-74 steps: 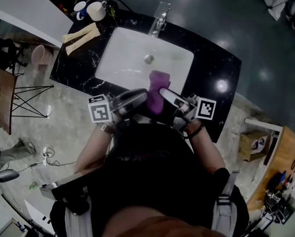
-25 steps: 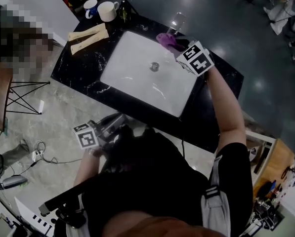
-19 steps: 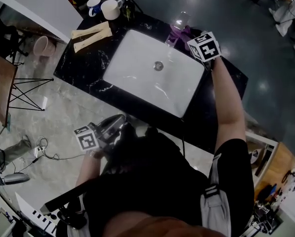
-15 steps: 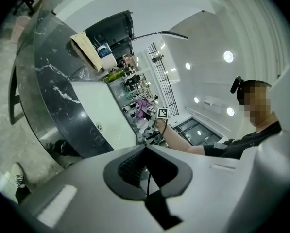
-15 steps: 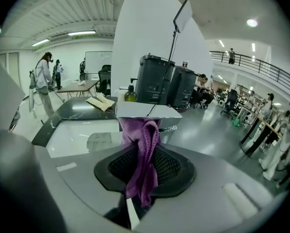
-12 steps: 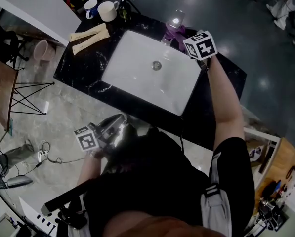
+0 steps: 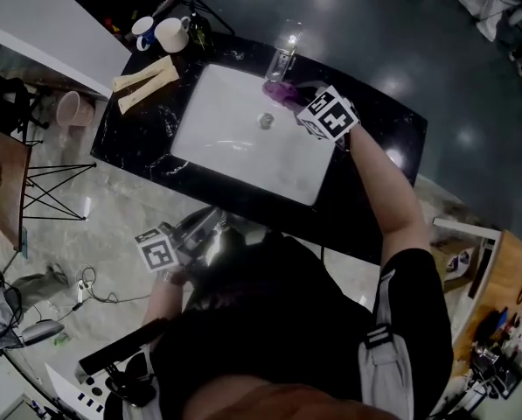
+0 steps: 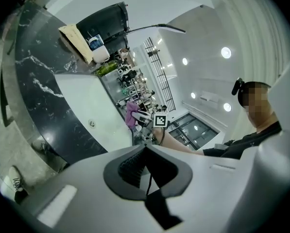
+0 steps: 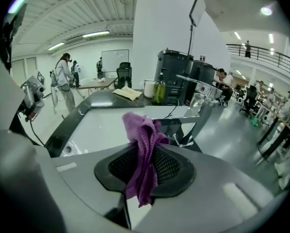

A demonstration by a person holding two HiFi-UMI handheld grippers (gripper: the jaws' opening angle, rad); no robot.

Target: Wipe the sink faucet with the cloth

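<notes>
Open lab hall: freestanding black marble table with sink, tripod stand, floor cables, whiteboard, mezzanine railing.

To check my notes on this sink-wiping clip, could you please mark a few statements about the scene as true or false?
1. The right claw grips a purple cloth. True.
2. The left claw also holds the cloth. False: it is shut on nothing, away from the sink.
3. Two mugs stand on the counter. True.
4. The counter is white and the sink black. False: the counter is black, the sink white.
</notes>
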